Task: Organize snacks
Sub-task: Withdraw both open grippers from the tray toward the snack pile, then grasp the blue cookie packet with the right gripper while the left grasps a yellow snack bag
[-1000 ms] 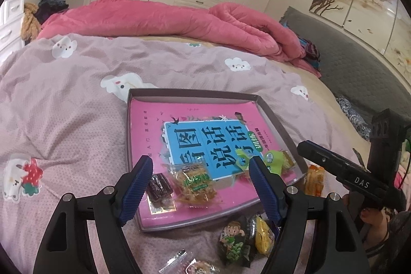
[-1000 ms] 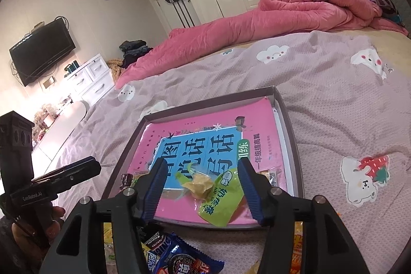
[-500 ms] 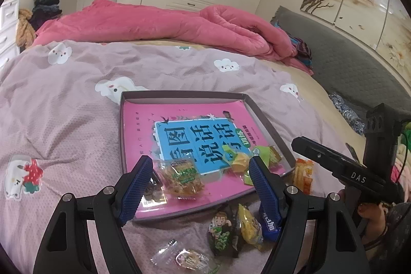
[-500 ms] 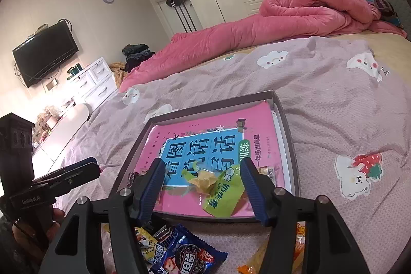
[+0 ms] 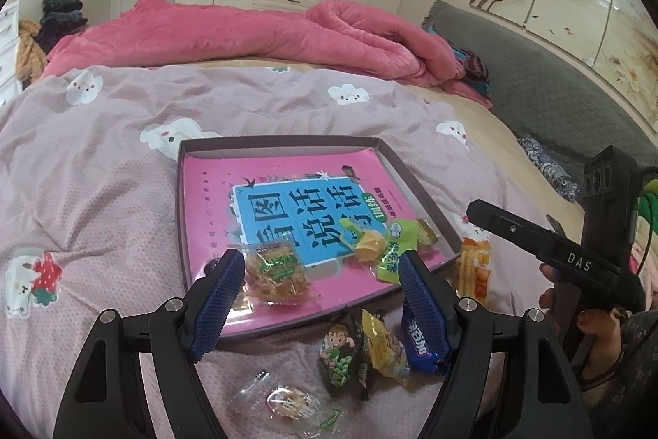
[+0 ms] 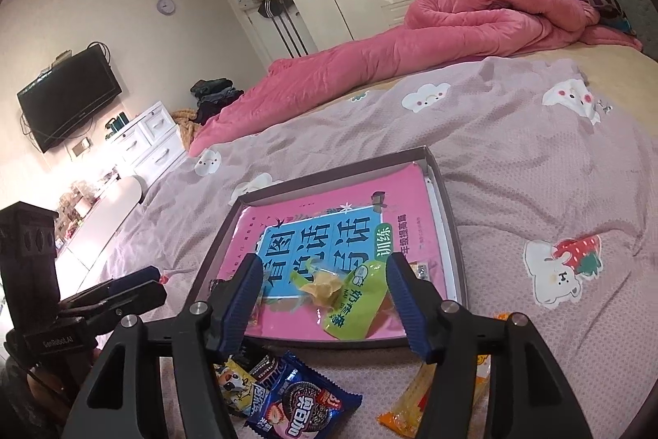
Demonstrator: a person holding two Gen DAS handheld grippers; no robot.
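Releasing comes first: the right gripper (image 6: 325, 299), jaws opening and holding nothing, should lift clear of the green packet (image 6: 355, 301) lying between them in the tray (image 6: 450, 217); the left gripper (image 5: 316, 299) hangs wide, empty.

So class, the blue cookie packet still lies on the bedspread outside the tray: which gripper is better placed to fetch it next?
Probably the right gripper: the blue cookie packet lies just beneath its empty, opening jaws.

Bed (image 5: 103, 167) — shallow box (image 5: 283, 145), pink quilt (image 5: 246, 36), loose snack packets (image 5: 362, 348) lying directly on it.
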